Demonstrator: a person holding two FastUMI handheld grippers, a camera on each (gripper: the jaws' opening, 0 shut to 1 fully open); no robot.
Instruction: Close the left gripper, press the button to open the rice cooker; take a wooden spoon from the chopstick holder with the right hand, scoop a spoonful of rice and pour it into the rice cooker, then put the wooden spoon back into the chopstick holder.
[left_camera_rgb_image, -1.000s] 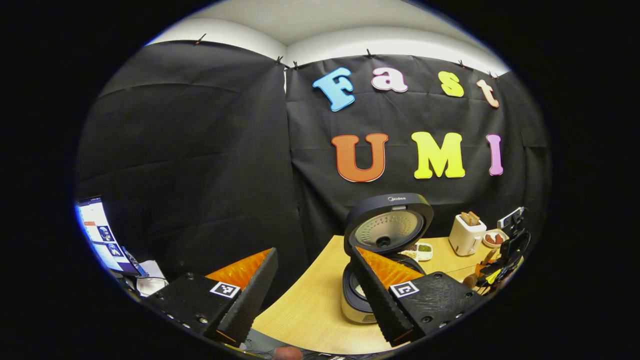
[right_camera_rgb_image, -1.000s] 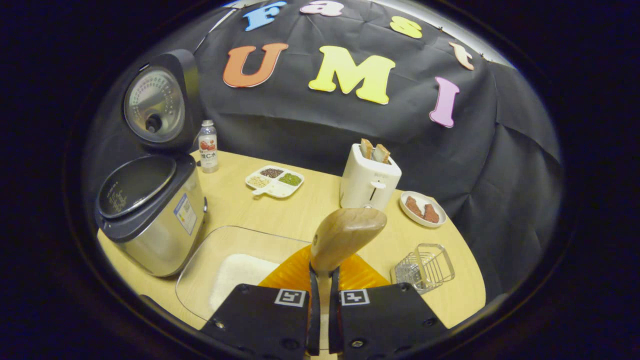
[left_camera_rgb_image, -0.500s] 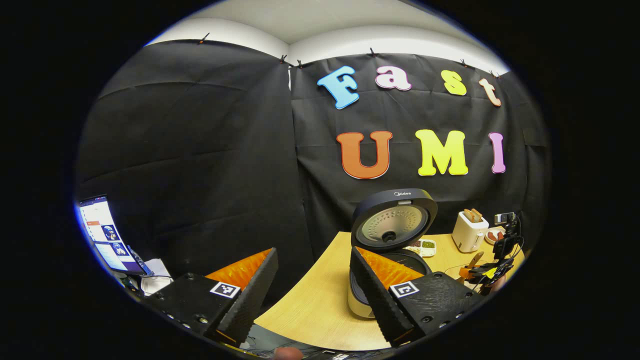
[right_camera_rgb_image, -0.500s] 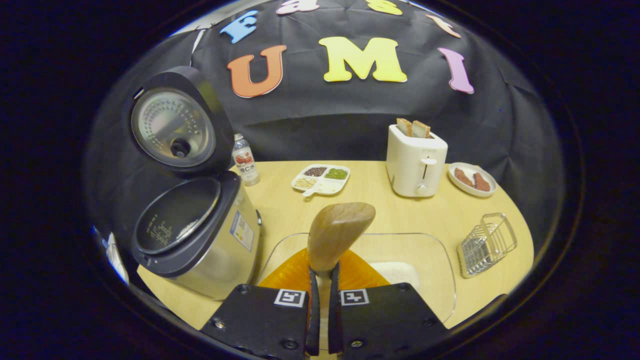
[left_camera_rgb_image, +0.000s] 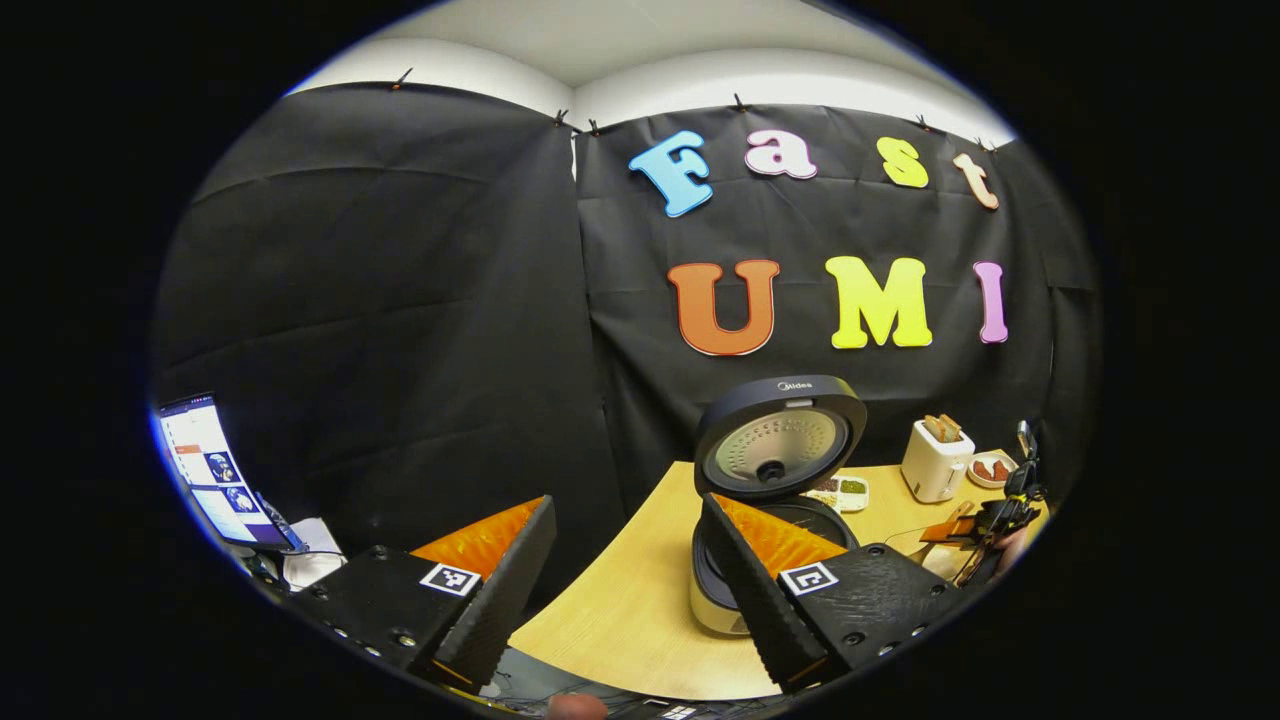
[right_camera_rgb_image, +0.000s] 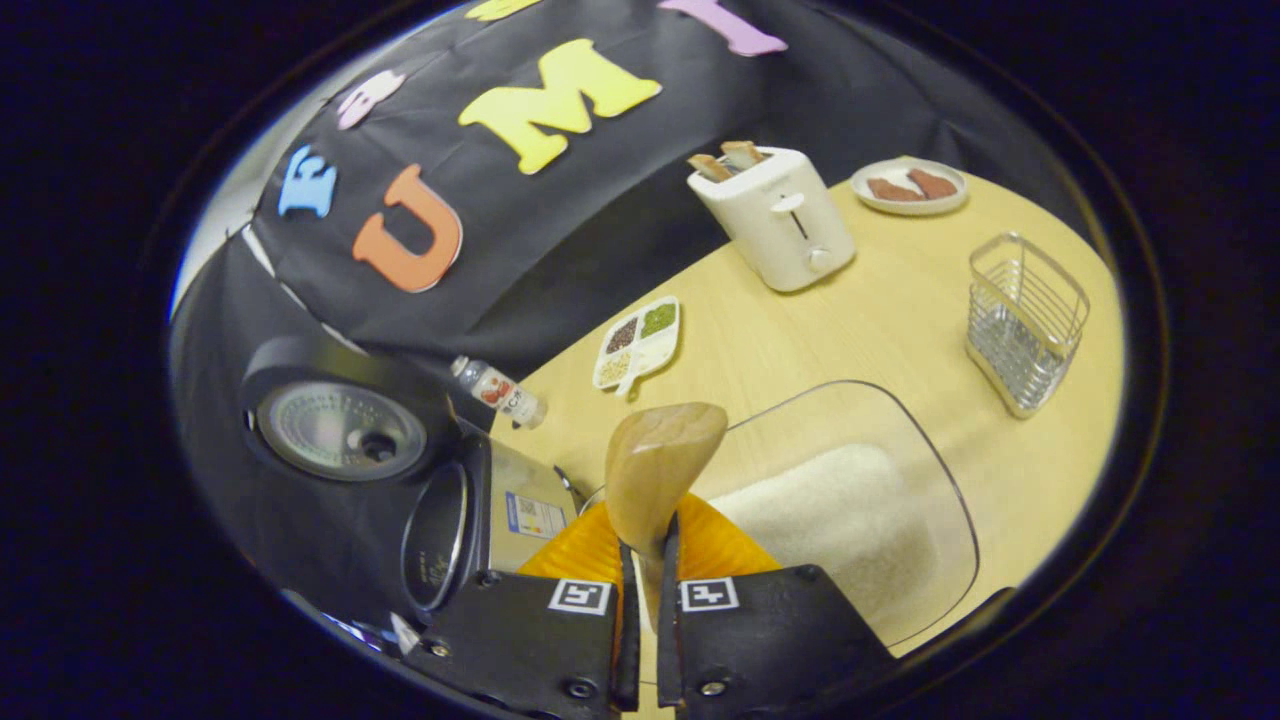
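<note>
The rice cooker (left_camera_rgb_image: 770, 500) stands on the wooden table with its lid raised; it also sits at the lower left in the right gripper view, rice cooker (right_camera_rgb_image: 450, 500). My right gripper (right_camera_rgb_image: 642, 600) is shut on the wooden spoon (right_camera_rgb_image: 660, 470), whose bowl sticks up over the glass dish of rice (right_camera_rgb_image: 850, 510). The view is rolled to the left. The wire chopstick holder (right_camera_rgb_image: 1025, 320) stands to the right of the dish. My left gripper (left_camera_rgb_image: 625, 580) hangs open off the table's left edge, short of the cooker, with nothing between its fingers.
A white toaster (right_camera_rgb_image: 775, 215) with bread, a plate of meat (right_camera_rgb_image: 908, 186), a divided tray of grains (right_camera_rgb_image: 636, 342) and a small bottle (right_camera_rgb_image: 498, 390) stand toward the back of the table (right_camera_rgb_image: 900, 300). A lit screen (left_camera_rgb_image: 205, 470) sits far left, off the table.
My right gripper has swung from near the cooker to above the rice dish and rolled to the left, spoon still held. The left gripper has barely moved.
</note>
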